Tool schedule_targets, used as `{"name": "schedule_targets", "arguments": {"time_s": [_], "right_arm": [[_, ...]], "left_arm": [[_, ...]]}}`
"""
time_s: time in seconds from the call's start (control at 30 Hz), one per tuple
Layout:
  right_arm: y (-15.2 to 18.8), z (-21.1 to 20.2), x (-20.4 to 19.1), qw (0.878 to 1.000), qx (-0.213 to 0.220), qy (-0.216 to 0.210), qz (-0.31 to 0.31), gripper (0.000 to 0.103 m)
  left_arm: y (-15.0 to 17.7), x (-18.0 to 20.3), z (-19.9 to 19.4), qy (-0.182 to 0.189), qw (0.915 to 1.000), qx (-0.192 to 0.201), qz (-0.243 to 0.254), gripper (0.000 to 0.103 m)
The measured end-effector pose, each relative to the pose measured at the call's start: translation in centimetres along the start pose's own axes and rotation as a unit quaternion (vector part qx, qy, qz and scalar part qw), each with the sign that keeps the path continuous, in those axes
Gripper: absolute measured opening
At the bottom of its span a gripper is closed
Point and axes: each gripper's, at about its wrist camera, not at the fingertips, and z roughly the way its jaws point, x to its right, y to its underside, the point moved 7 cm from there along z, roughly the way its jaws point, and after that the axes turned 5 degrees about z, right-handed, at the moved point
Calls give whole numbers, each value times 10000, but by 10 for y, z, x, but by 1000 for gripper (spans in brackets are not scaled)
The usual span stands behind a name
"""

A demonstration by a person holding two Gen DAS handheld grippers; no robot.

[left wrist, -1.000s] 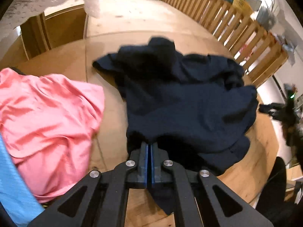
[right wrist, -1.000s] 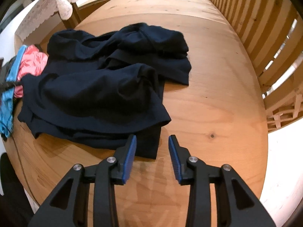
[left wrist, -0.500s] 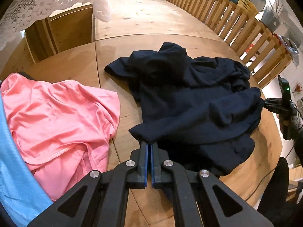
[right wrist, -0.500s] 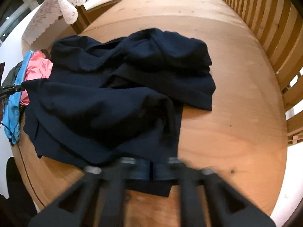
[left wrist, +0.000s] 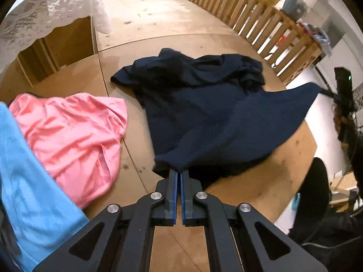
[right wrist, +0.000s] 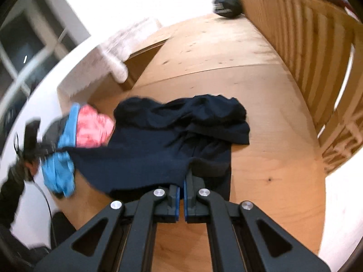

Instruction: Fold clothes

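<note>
The left gripper [left wrist: 178, 175] has its fingers clamped on one corner of the navy shirt [left wrist: 204, 113]; the right gripper [right wrist: 182, 181] pinches another corner the same way, blue pads nearly together with cloth between them. From each grip the fabric runs forward and away, and the edge between the two corners hangs stretched in the air. The far half of the shirt lies bunched on the wooden table [left wrist: 158, 22], straight ahead of both sets of fingers.

This looks like the opening step: lifting the garment by one edge to shake it flat before any fold. The next move likely calls for both grips to hold firm, pull apart to tighten the edge, and lay the shirt down smooth.

The held edge runs side to side between the grippers, and the shirt's length seems to point away from them; the crumpled far end hides its true axis.

Left of the left fingers lie a pink garment [left wrist: 74, 131] and a blue garment [left wrist: 29, 181].
</note>
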Motion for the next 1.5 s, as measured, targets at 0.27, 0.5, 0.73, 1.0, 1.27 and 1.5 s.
{"name": "schedule_targets", "arguments": {"time_s": [0.27,0.5,0.73,1.0,1.27,1.5], "right_arm": [[-4,118,69,9886,-689,1258,448,2],[-9,130,68,9867,-817,1402,119,2],[-9,127,62,9858,-825,1455,-151,2],[0,135,53,9863,-886,1364,-278,2],[4,141,43,9860,-940,1303,-441,2],[4,137,40,9863,-930,1255,-532,2]], "left_arm": [[-28,-68,97,-410,9928,-613,-944,5],[-31,-29,92,204,9962,-554,-638,32],[-55,-4,120,348,9904,-874,-1009,41],[-51,31,124,441,9834,-1154,-1329,41],[-49,91,124,572,9844,-1405,-890,41],[-43,106,149,206,9814,-1787,-671,41]]}}
